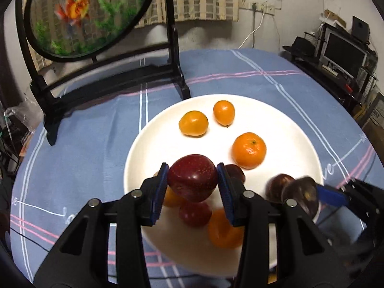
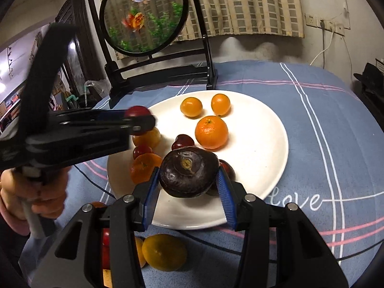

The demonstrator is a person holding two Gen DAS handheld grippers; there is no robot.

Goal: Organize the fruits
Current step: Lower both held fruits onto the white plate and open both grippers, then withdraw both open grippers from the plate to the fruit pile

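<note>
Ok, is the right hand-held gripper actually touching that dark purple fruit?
Touching. The right wrist view shows the right hand-held gripper with both blue pads pressed against the sides of the dark purple fruit.

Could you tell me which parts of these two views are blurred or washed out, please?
Left wrist view: the right gripper and its dark fruit are motion-blurred; the white plate glares near its centre. Right wrist view: the left gripper looks smeared, and the goldfish screen is soft.

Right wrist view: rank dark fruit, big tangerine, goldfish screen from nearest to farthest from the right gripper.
1. Dark fruit: clamped between the right gripper fingers, over the plate's near edge.
2. Big tangerine: mid-plate, just beyond.
3. Goldfish screen: far table edge, upper left.
</note>
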